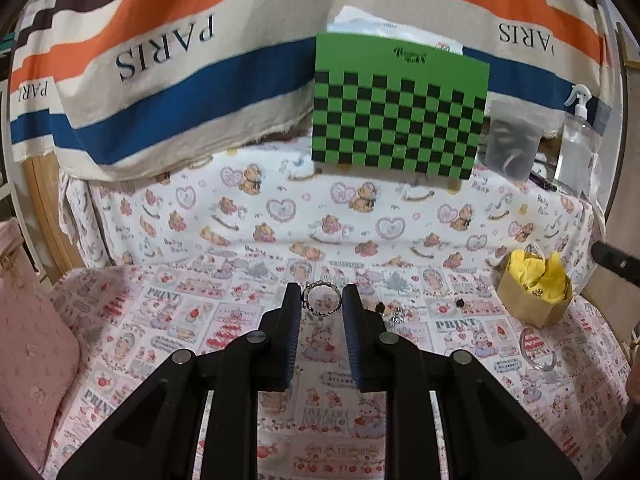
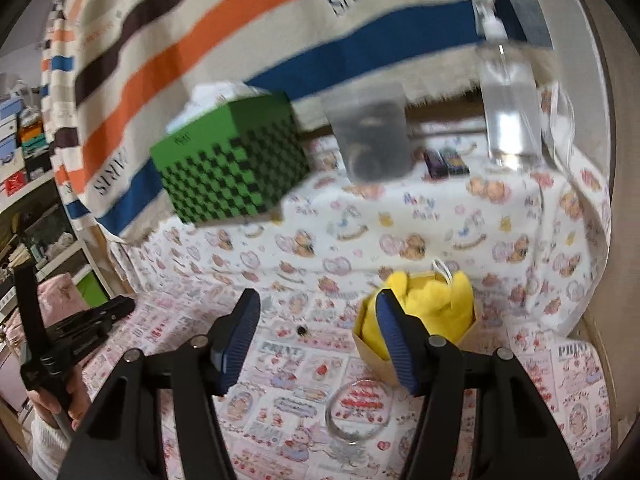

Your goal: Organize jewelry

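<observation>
A silver ring (image 1: pixel 316 285) with a scalloped top stands upright between the tips of my left gripper (image 1: pixel 321 300), which is shut on it above the printed cloth. To its right, a few small pieces (image 1: pixel 386 309) and a dark bead (image 1: pixel 460 303) lie on the cloth. A brown paper box with yellow lining (image 1: pixel 534 288) stands at the right, and a clear bangle (image 1: pixel 538 350) lies in front of it. My right gripper (image 2: pixel 318 300) hovers open with nothing between its fingers. The bangle (image 2: pixel 357 408) lies below it and the yellow-lined box (image 2: pixel 424 316) sits just behind its right finger.
A green checkered box (image 1: pixel 400 116) stands on the raised ledge at the back, beside a cloudy plastic container (image 1: pixel 512 140) and a spray bottle (image 1: pixel 578 140). A striped PARIS cloth (image 1: pixel 168 48) hangs behind. A pink cushion (image 1: pixel 28 340) borders the left side.
</observation>
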Demonstrator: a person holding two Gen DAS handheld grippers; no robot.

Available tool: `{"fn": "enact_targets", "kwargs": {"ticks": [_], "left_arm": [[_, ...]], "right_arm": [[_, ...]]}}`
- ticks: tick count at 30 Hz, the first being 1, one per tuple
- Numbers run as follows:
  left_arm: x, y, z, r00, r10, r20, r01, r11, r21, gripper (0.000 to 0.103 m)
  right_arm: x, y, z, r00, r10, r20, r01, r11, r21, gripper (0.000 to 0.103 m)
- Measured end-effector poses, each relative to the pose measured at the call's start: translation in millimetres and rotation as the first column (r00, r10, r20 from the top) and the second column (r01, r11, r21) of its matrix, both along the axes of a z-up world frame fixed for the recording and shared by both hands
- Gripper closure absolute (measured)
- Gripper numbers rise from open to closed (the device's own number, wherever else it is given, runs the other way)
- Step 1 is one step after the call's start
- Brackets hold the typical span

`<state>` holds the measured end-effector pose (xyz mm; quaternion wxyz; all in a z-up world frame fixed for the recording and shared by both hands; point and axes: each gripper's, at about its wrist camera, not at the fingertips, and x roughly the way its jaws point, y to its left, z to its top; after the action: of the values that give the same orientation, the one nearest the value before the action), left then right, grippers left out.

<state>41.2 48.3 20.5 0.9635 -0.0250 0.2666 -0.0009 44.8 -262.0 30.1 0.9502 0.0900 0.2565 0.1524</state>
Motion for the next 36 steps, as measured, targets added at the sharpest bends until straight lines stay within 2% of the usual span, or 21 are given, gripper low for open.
{"fn": "enact_targets", "kwargs": {"ticks": [4, 7, 10, 11, 17, 22, 24, 26, 27, 32, 36], "left_arm": [[1, -2, -3, 1.0, 0.003, -0.01, -0.003, 1.0, 0.014, 0.083], [1, -3, -3, 1.0, -0.001, -0.013, 0.001, 1.0, 0.017, 0.083], [2, -5, -4, 1.0, -0.004, -0.019, 0.004, 1.0, 0.024, 0.083], [3, -6, -5, 1.0, -0.005, -0.02, 0.006, 1.0, 0.025, 0.083], [4, -8, -7, 0.999, -0.013, -0.029, 0.014, 0.999, 0.033, 0.083], [5, -9, -7, 0.999, -0.018, -0.034, 0.019, 0.999, 0.038, 0.083], [5, -9, -7, 0.999, -0.018, -0.035, 0.019, 0.999, 0.038, 0.083], [5, -9, -7, 0.999, -0.018, -0.035, 0.019, 0.999, 0.037, 0.083], [5, -9, -7, 0.999, -0.017, -0.036, 0.018, 0.999, 0.036, 0.083], [5, -9, -7, 0.999, -0.018, -0.034, 0.019, 0.999, 0.038, 0.083], [5, -9, -7, 0.999, -0.017, -0.033, 0.018, 0.999, 0.037, 0.083]], "right_arm": [[16, 9, -16, 0.989, -0.022, -0.146, 0.008, 0.995, -0.098, 0.045], [29, 16, -39, 0.947, -0.047, -0.319, -0.004, 0.987, -0.159, 0.044], [37, 23, -58, 0.917, -0.082, -0.39, -0.006, 0.976, -0.219, 0.038], [38, 23, -62, 0.916, -0.087, -0.392, -0.003, 0.975, -0.223, 0.035], [51, 24, -80, 0.914, -0.054, -0.402, -0.028, 0.98, -0.195, 0.035], [57, 32, -88, 0.907, -0.06, -0.418, -0.045, 0.97, -0.239, 0.035], [58, 37, -92, 0.904, -0.081, -0.42, -0.042, 0.96, -0.276, 0.038], [58, 41, -93, 0.905, -0.106, -0.412, -0.031, 0.949, -0.313, 0.048], [57, 41, -93, 0.904, -0.11, -0.414, -0.029, 0.949, -0.315, 0.048], [54, 39, -94, 0.896, -0.111, -0.43, -0.027, 0.953, -0.303, 0.049], [50, 31, -89, 0.891, -0.09, -0.445, -0.027, 0.968, -0.251, 0.055]]}}
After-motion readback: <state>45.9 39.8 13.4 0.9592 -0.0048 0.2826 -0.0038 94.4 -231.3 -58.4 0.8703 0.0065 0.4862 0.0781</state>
